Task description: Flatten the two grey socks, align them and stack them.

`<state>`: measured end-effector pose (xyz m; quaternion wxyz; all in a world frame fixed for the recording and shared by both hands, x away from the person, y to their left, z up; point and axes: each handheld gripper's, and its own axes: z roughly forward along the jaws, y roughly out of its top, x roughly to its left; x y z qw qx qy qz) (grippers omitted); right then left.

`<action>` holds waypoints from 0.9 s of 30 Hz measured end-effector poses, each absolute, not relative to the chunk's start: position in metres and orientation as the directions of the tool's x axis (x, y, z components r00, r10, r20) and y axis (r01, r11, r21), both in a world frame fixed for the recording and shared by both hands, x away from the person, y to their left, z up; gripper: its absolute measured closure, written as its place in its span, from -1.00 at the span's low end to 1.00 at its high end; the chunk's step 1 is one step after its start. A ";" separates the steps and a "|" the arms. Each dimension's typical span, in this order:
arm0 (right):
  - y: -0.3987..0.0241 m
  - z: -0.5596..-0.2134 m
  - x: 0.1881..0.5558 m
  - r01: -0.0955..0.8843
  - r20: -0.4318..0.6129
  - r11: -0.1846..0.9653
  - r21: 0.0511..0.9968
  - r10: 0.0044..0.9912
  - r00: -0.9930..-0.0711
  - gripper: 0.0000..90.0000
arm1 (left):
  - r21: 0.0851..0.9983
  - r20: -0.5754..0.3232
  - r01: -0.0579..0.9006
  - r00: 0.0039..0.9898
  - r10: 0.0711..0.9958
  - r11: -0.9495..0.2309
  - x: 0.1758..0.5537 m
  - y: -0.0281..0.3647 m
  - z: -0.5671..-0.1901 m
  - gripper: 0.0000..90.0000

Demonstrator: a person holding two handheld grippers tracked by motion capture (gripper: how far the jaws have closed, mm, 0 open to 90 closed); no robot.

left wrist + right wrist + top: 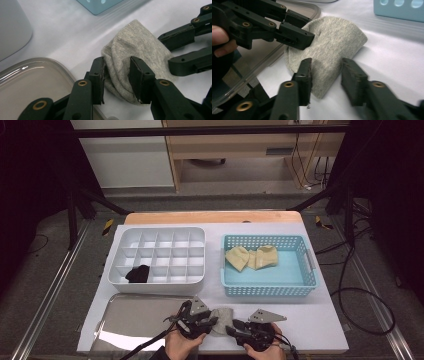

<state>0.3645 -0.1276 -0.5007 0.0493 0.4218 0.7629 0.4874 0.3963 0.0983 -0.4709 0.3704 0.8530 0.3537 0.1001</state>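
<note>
Grey sock, knit, folded into a rounded bundle, lying on the white table at its near edge, just right of the tray and in front of the gap between organiser and basket.

Left gripper: jaws part-spread, straddling one end of the sock; the fabric bulges between the pads and touches both, though whether they press on it cannot be told. Held in a hand at the bottom of the high view.

Right gripper: jaws part-spread over the sock's opposite end, cloth lying between them; the right pad stands clear of it.

White organiser, many compartments, far left of the table; a black sock sits in a near-row compartment toward the left.

Blue basket, far right; two yellow socks lie in its far half.

Tray: clear, shallow, rounded corners, beside the left gripper.
</note>
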 end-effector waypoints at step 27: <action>-0.118 -0.482 0.368 0.498 0.226 0.297 0.815 0.629 -0.744 0.84 | 0.776 -0.174 0.514 0.731 0.660 -0.365 0.391 0.105 -0.453 0.63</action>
